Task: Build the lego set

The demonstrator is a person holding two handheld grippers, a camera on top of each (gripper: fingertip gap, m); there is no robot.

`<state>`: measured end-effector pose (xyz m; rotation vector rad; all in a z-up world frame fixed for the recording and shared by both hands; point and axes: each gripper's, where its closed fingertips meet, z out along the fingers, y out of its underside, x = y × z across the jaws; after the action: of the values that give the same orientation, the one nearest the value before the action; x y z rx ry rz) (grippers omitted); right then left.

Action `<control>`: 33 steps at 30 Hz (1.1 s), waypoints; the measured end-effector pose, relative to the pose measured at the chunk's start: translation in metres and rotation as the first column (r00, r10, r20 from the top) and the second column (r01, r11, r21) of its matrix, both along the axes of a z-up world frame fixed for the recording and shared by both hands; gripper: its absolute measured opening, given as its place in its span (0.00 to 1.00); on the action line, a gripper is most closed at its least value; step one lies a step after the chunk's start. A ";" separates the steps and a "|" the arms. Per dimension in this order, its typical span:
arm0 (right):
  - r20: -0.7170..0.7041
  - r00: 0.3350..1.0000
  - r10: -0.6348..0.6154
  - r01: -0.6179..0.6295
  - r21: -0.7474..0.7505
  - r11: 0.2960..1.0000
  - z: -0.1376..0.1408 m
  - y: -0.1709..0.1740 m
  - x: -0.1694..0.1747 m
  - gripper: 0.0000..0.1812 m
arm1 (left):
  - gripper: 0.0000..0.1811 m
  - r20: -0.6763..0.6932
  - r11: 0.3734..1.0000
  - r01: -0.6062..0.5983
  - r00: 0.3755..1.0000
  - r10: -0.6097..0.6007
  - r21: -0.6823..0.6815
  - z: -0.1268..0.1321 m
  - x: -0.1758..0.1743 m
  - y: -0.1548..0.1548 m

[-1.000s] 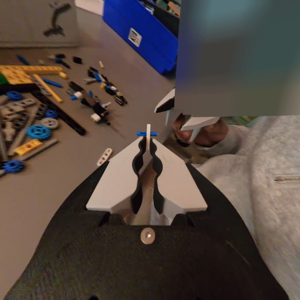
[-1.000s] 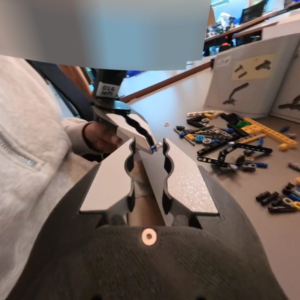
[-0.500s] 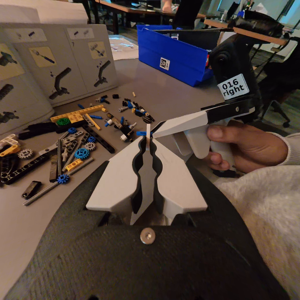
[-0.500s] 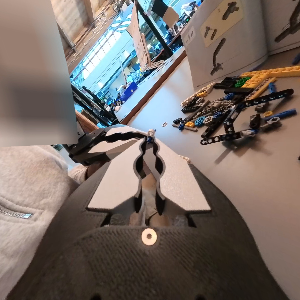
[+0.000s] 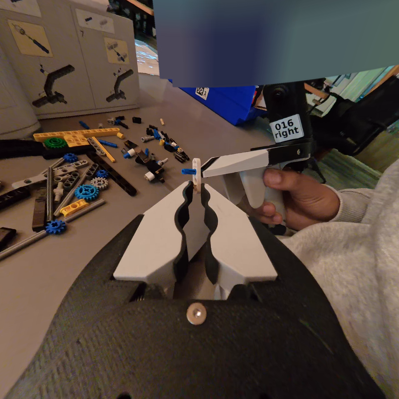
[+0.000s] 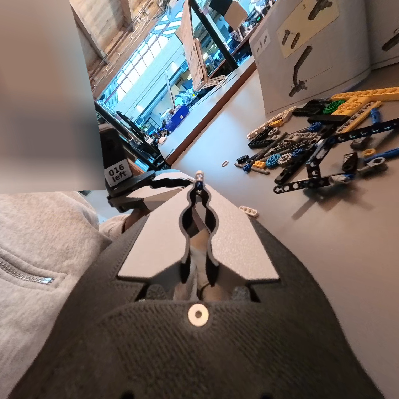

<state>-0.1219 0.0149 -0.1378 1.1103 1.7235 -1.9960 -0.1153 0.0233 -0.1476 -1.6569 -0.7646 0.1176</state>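
The left gripper (image 5: 196, 187) pinched a white beam (image 5: 196, 172) at its fingertips; the right gripper (image 6: 198, 188) clamped its blue pin (image 5: 188, 171).

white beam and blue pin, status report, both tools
Left tool shut on white beam. Right tool shut on blue pin, seated through beam. Nothing in the way.

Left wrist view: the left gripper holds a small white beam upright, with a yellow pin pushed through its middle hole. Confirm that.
Not quite: the pin is blue, not yellow. The left wrist view shows it sticking out sideways from the white beam's middle hole. The rest holds: the left gripper is shut on the beam's lower end and holds it upright, with the right gripper at its other side.
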 end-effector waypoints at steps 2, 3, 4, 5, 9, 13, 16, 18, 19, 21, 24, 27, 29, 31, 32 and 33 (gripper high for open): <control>0.001 1.000 -0.008 0.008 -0.013 1.000 0.001 -0.001 -0.001 0.01 | 0.02 -0.034 0.999 -0.021 0.999 0.019 -0.033 -0.001 -0.001 0.000; 0.005 1.000 -0.006 0.006 -0.011 1.000 0.000 -0.002 -0.001 0.01 | 0.02 -0.056 0.998 -0.031 0.998 0.028 -0.057 -0.002 -0.001 0.000; 0.005 1.000 -0.004 0.004 -0.008 1.000 0.000 -0.001 -0.001 0.01 | 0.03 -0.077 0.997 -0.036 0.997 0.031 -0.074 -0.003 -0.001 0.000; 0.002 1.000 -0.004 0.004 -0.010 1.000 0.000 -0.001 -0.001 0.01 | 0.03 -0.088 0.996 -0.038 0.996 0.031 -0.079 -0.002 -0.001 0.000; -0.003 1.000 0.006 -0.006 0.002 1.000 0.000 -0.001 0.001 0.01 | 0.03 -0.070 0.997 -0.027 0.997 0.022 -0.071 -0.002 0.000 0.000; -0.022 1.000 0.018 -0.016 0.086 0.996 -0.004 0.006 0.001 0.01 | 0.12 0.044 0.998 0.015 0.999 -0.012 -0.067 -0.012 -0.001 -0.005; -0.059 0.998 0.000 0.010 0.170 0.985 -0.009 0.015 -0.003 0.01 | 0.15 0.067 0.987 0.001 0.998 0.010 -0.158 -0.024 -0.011 -0.015; -0.075 0.997 -0.014 0.028 0.196 0.980 -0.011 0.022 -0.005 0.01 | 0.16 0.065 0.972 0.018 0.998 -0.003 -0.234 -0.032 -0.015 -0.017; -0.077 0.997 -0.018 0.033 0.199 0.980 -0.011 0.024 -0.006 0.01 | 0.15 0.068 0.956 0.026 0.998 -0.006 -0.293 -0.039 -0.017 -0.019; -0.073 0.997 -0.023 0.037 0.196 0.980 -0.012 0.029 -0.007 0.01 | 0.13 0.073 0.917 0.036 0.997 -0.007 -0.398 -0.053 -0.021 -0.022; -0.060 0.998 -0.008 0.020 0.198 0.980 -0.016 0.033 -0.005 0.01 | 0.10 0.080 0.879 0.075 0.996 -0.042 -0.471 -0.061 -0.022 -0.020; -0.055 0.998 0.007 0.003 0.195 0.981 -0.018 0.034 -0.003 0.01 | 0.09 0.071 0.833 0.110 0.994 -0.085 -0.543 -0.067 -0.023 -0.018; -0.055 0.998 0.009 0.001 0.180 0.984 -0.018 0.035 -0.003 0.01 | 0.10 0.073 0.803 0.131 0.991 -0.109 -0.582 -0.071 -0.022 -0.018; -0.057 0.998 0.011 -0.001 0.172 0.985 -0.018 0.036 -0.003 0.01 | 0.08 0.074 0.793 0.145 0.989 -0.125 -0.591 -0.071 -0.021 -0.016; -0.056 0.998 0.015 -0.006 0.168 0.986 -0.017 0.037 -0.002 0.01 | 0.06 0.083 0.792 0.155 0.988 -0.131 -0.591 -0.071 -0.020 -0.015; -0.054 0.998 0.022 -0.013 0.166 0.986 -0.018 0.036 -0.001 0.01 | 0.04 0.094 0.793 0.166 0.986 -0.137 -0.586 -0.071 -0.018 -0.014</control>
<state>-0.1234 0.0512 -0.1555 1.0959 1.9510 -1.9194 -0.1335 0.0089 -0.2188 -2.3234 -0.6590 0.2226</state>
